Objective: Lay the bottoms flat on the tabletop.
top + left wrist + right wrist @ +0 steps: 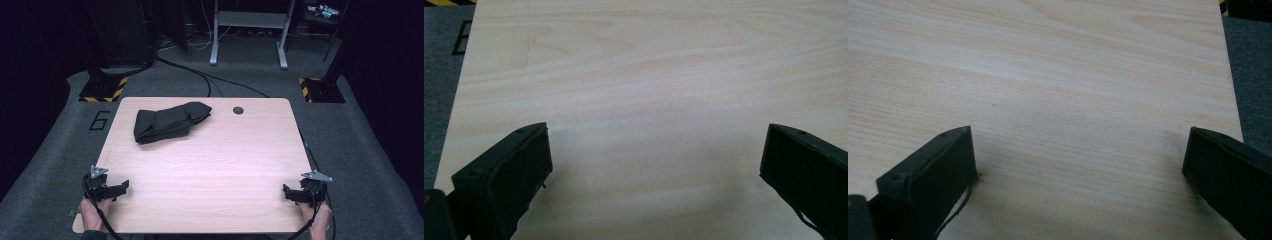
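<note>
On a pale wooden worktop [210, 170], a folded black cloth [170, 121] lies well ahead of both sets of fingers, nearer the far left corner. The left gripper [118, 188] sits at the near left edge and the right gripper [290, 193] at the near right edge, each held by a hand. Both grippers' fingers are spread wide apart with only bare wood between them. The cloth looks soft, light and limp, likely to sag and unfold when lifted, so pinching a thick folded edge or two corners seems the surest hold. A small dark round hole [238, 110] lies beyond the cloth to its right.
</note>
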